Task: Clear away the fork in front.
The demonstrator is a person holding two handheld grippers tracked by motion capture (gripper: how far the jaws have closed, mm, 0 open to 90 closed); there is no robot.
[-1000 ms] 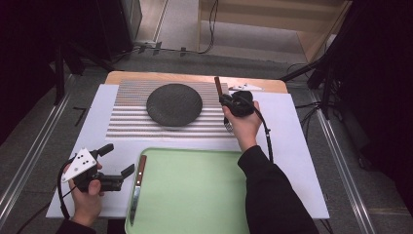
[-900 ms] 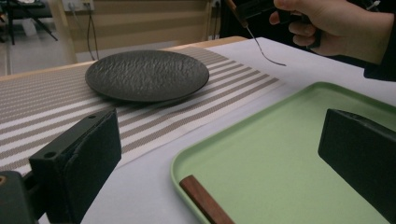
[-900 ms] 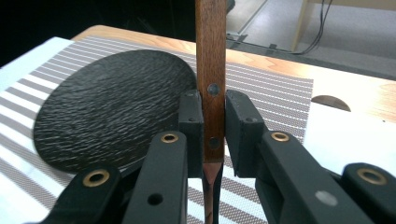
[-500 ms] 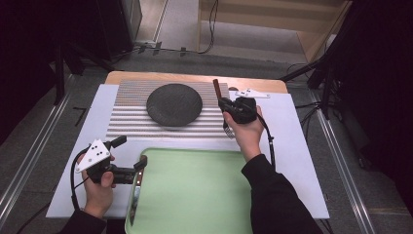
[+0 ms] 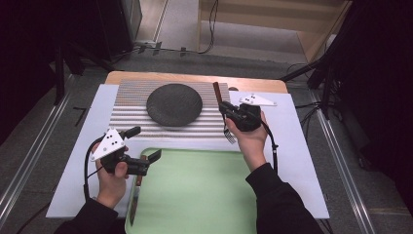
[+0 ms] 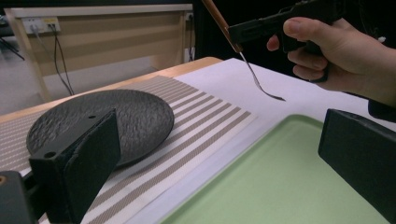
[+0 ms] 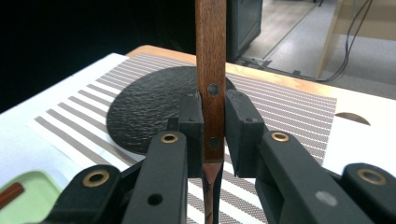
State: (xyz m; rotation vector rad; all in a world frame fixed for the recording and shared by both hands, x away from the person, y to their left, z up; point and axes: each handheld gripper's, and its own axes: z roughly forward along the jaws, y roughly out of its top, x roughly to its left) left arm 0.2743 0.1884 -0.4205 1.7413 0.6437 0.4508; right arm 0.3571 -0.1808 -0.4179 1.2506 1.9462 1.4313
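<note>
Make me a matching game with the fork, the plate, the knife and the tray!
Things:
1. fork
2. plate
3. knife
4. tray

Descriptions:
A. round and black, on the striped mat
B. light green, nearest the person
C. held up by its wooden handle in the right tongs
D. lying along the tray's left edge, below the left tongs

Pairs: 1-C, 2-A, 3-D, 4-B

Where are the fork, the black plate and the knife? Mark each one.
fork [image 7: 211,70]: right gripper view, on its wooden handle above the jaws.
black plate [image 5: 174,104]: high view, on its middle.
knife [image 5: 135,202]: high view, on its blade at the tray's left edge.
</note>
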